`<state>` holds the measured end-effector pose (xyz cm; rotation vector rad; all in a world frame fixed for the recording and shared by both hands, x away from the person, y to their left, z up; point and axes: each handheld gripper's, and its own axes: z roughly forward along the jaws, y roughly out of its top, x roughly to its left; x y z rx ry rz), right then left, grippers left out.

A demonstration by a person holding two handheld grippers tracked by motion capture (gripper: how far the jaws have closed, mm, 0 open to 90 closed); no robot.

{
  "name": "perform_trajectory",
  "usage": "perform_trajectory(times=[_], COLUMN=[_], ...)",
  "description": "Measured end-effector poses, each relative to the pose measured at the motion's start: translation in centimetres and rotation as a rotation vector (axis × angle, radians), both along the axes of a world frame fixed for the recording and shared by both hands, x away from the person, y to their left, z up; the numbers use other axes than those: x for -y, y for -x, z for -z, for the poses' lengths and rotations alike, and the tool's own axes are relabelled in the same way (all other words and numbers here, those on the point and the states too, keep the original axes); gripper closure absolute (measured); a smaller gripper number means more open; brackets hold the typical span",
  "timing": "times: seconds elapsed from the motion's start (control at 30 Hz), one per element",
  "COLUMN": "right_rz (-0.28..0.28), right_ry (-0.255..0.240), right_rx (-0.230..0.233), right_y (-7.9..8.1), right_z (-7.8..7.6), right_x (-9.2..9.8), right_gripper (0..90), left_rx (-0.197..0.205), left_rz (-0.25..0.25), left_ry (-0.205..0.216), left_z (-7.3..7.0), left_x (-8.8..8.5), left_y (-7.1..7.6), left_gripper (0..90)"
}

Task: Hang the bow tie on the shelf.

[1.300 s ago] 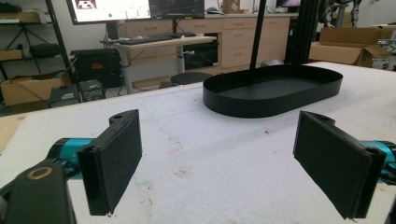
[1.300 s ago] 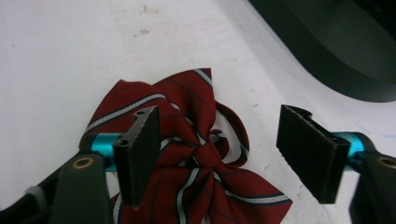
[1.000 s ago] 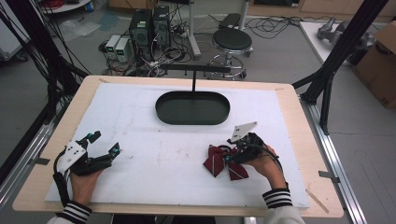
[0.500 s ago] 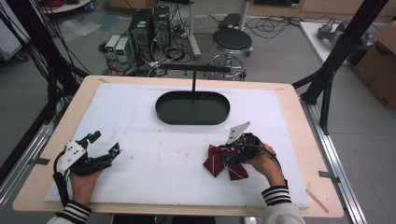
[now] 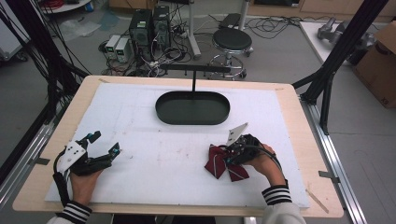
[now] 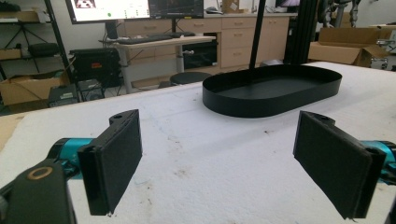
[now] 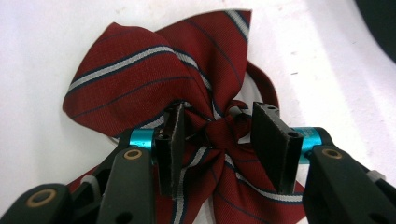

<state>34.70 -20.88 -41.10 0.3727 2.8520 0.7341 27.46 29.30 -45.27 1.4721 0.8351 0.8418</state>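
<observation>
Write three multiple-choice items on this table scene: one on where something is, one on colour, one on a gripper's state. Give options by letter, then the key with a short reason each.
1. Where does the striped fabric bow tie lie?
A. inside the tray
B. on the white foam mat, at the right gripper
C. under the left gripper

2. What is the bow tie's main colour?
A. dark red
B. green
C. yellow

3. How do the left gripper's jaws stand?
A. shut on the bow tie
B. shut on nothing
C. wide open over bare mat

Key:
1 B: the high view shows it on the white foam mat by the right gripper, nearer the person than the black oval metal tray.
2 A: the right gripper view shows dark red cloth with white and navy stripes.
3 C: the left gripper view shows both pads far apart, nothing between them.
</observation>
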Motion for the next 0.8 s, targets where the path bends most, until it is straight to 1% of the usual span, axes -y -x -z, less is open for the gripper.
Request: perform_trajectory(times=[0.03, 0.1, 0.13, 0.27, 0.37, 0.53, 0.67, 0.73, 0.8], right_rz=[-0.007, -0.007, -0.004, -0.002, 0.000, 0.014, 0.016, 0.022, 0.031], right_ry=[0.013, 0.013, 0.012, 0.015, 0.023, 0.023, 0.030, 0.022, 0.014], right_rx=[-0.007, -0.011, -0.026, -0.048, -0.047, -0.059, -0.042, -0.045, -0.031], right_y=[-0.03, -0.06, -0.13, -0.26, -0.21, -0.16, -0.09, -0.05, 0.00], right_z=[0.15, 0.22, 0.35, 0.47, 0.47, 0.46, 0.35, 0.27, 0.09], right_x=[-0.15, -0.20, -0.21, -0.17, -0.22, -0.24, -0.30, -0.21, -0.11], right_gripper=[58.0, 58.9, 60.5, 67.6, 72.1, 73.6, 74.2, 74.1, 74.1], left_rx=[0.000, 0.000, -0.001, -0.001, -0.001, 0.000, 0.000, 0.001, 0.000], left_rz=[0.000, 0.000, -0.002, -0.001, -0.001, 0.000, -0.002, -0.001, -0.001], left_ry=[0.000, 0.000, 0.002, 0.003, 0.003, 0.000, 0.003, 0.001, 0.002], left_z=[0.00, 0.00, 0.01, 0.01, 0.01, 0.00, 0.01, 0.01, 0.01], left_x=[0.00, 0.00, 0.01, 0.01, 0.01, 0.00, 0.01, 0.02, 0.01], left_y=[0.00, 0.00, 0.00, 0.00, 0.00, 0.00, 0.00, -0.01, -0.01], left_gripper=[15.9, 15.9, 15.9, 15.9, 15.9, 16.0, 16.0, 15.9, 15.9])
